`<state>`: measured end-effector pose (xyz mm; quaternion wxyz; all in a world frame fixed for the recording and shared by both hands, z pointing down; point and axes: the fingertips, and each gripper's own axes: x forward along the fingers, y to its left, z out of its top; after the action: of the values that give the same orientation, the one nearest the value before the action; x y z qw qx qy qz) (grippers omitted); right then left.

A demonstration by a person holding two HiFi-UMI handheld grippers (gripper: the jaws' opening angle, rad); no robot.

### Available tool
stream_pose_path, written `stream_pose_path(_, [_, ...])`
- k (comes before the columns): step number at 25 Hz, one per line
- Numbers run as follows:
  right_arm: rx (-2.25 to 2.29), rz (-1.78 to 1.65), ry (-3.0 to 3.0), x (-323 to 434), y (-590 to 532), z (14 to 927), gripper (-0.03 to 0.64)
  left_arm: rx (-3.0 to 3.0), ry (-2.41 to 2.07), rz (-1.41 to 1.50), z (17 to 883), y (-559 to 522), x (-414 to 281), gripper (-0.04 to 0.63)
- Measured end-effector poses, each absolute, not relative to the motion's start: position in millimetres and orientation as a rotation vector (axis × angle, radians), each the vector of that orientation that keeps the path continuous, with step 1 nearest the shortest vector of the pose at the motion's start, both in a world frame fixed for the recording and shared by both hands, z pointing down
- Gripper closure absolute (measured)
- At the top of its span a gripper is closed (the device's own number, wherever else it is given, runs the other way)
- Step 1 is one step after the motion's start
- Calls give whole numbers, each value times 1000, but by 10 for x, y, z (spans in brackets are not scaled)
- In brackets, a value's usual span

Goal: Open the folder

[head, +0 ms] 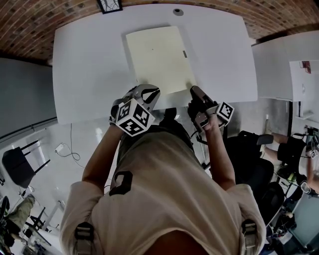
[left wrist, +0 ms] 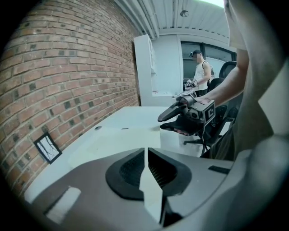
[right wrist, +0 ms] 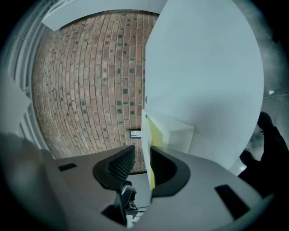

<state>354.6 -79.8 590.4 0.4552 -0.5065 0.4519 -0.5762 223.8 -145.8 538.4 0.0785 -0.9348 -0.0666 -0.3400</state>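
Note:
A cream folder [head: 160, 60] lies closed on the white table [head: 84, 64], with a small dark tab on its right edge. My left gripper [head: 151, 91] is at the folder's near left corner. In the left gripper view its jaws [left wrist: 146, 151] are shut, with a thin pale sheet of the folder [left wrist: 122, 137] pinched between the pads. My right gripper [head: 193, 90] is at the near right corner. In the right gripper view the jaws [right wrist: 142, 153] stand partly apart. The folder's edge [right wrist: 169, 133] lies between them against one pad, and a gap shows at the other pad. The left gripper view also shows the right gripper [left wrist: 163, 122].
A brick wall runs behind the table, with a small framed picture [head: 109, 5] leaning on it. A round cable hole [head: 178, 12] sits at the table's far edge. A second white table [head: 279, 64] stands to the right. A black office chair [head: 249, 164] is beside me, and a person [left wrist: 201, 67] stands far off.

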Motion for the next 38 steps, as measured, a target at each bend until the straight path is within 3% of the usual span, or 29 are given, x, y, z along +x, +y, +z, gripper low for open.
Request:
stream_pose_path(2, [-1235,-1428,1123,3518,-852,5891,517,-2802,-260,-1016,5397,-1396,2328,548])
stream_pose_path(3, [-1230,-1431,1126,3508,-874,5888,517,-2798,-293,-1024,5419,-1352,2380,453])
stream_pose_path(4, [-1227,-1434,1128,3505,-883,5891,517,-2778,-321,-1032,5452,-1299,2439,400])
stream_pose_path(5, [-1225,-1436,1130,3506,-877,5897,517,-2738,-338,-1038,5494,-1242,2500,396])
stream_pose_path(17, [-1193,-1458,1156,3509,-890,5888,517,-2321,-239,-986,5883,-1134,2929,397])
stream_pose_path(24, [-1151,-1446,1215,3451,-980,5796,548,-2332,-220,-969,5888,-1136,2930,434])
stream_pose_path(38, [-1147,-1413,1337,3449,-1045,5601,548,-2327,-162,-918,5756,-1170,2927,434])
